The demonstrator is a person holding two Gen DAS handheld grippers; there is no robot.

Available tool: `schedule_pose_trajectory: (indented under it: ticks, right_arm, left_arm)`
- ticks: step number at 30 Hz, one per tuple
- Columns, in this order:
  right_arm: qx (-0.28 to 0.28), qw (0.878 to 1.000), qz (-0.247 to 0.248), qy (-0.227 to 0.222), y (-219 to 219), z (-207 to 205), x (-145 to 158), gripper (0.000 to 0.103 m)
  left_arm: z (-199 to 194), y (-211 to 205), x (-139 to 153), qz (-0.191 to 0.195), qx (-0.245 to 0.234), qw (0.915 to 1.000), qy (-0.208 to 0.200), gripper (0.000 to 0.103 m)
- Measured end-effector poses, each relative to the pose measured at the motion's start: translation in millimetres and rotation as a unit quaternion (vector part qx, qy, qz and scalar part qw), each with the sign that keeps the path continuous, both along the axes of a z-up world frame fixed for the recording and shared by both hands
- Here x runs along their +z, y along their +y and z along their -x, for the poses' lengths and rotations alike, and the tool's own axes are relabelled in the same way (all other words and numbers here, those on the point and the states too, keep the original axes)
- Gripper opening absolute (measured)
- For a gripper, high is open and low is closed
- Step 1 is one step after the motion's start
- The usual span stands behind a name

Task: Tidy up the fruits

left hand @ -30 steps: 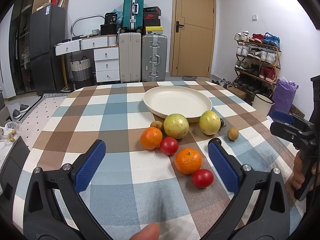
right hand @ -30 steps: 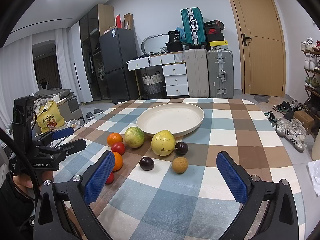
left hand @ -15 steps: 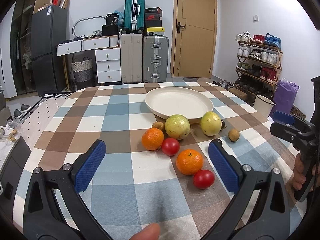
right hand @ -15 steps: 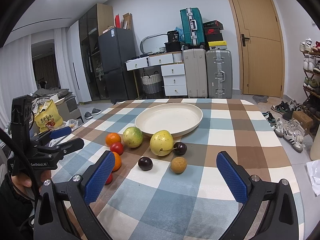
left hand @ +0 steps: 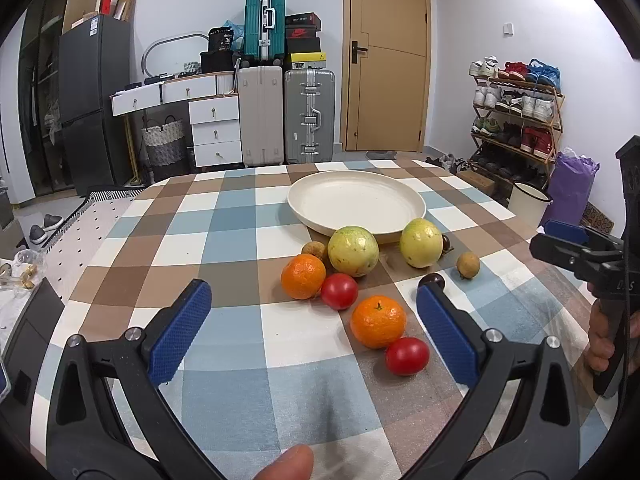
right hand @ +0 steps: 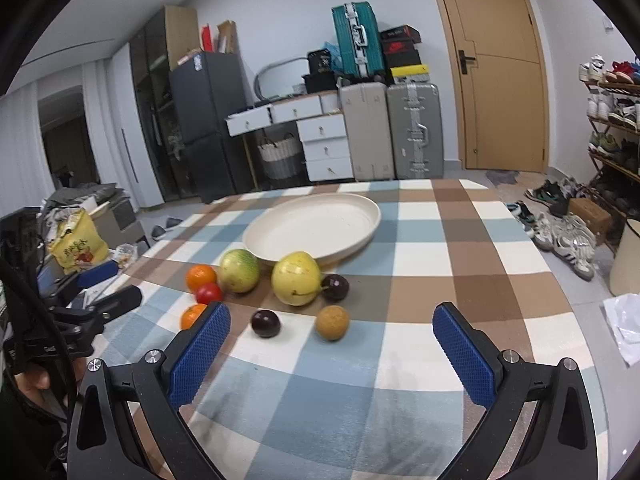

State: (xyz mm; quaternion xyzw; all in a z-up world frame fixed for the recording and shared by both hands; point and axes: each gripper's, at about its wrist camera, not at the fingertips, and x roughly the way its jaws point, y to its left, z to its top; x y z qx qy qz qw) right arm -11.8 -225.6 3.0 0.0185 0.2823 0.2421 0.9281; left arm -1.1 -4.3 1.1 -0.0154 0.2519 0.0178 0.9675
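Note:
An empty cream plate [left hand: 356,204] [right hand: 316,224] sits mid-table on a checked cloth. In front of it lie two yellow-green fruits [left hand: 353,251] [left hand: 421,242], two oranges [left hand: 303,276] [left hand: 378,321], two tomatoes [left hand: 339,291] [left hand: 407,355], brown round fruits [left hand: 467,265] [right hand: 332,322] and dark purple fruits [right hand: 265,323] [right hand: 335,287]. My left gripper [left hand: 314,324] hangs open above the cloth, short of the oranges and tomatoes. My right gripper [right hand: 331,354] is open too, just short of the brown fruit and purple fruit. Neither holds anything.
The table's right edge [right hand: 576,320] drops to a floor with shoes and a white bucket [right hand: 628,264]. The other gripper shows at the frame side in each view [left hand: 580,256] [right hand: 80,304]. Suitcases [left hand: 308,116], drawers and a fridge stand behind the table.
The right gripper has moved forward and lower toward the brown and purple fruits, which now look larger. The left gripper has barely shifted.

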Motion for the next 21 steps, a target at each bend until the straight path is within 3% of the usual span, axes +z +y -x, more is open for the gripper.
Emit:
schedule_pose_trajectory:
  ticks: [14,21]
  right_arm:
    - [0.022,0.999,0.027,0.025,0.0,-8.1,-0.1,0.103]
    - [0.031,0.997,0.045,0.062,0.1,-13.5,-4.2,0.103]
  left_arm:
    - [-4.1,-1.0,-6.0,0.013,-0.026,0.9989,0.037,0.102]
    - [-4.8,-8.4,-4.9,0.011,-0.045,0.9975,0.054,0.102]
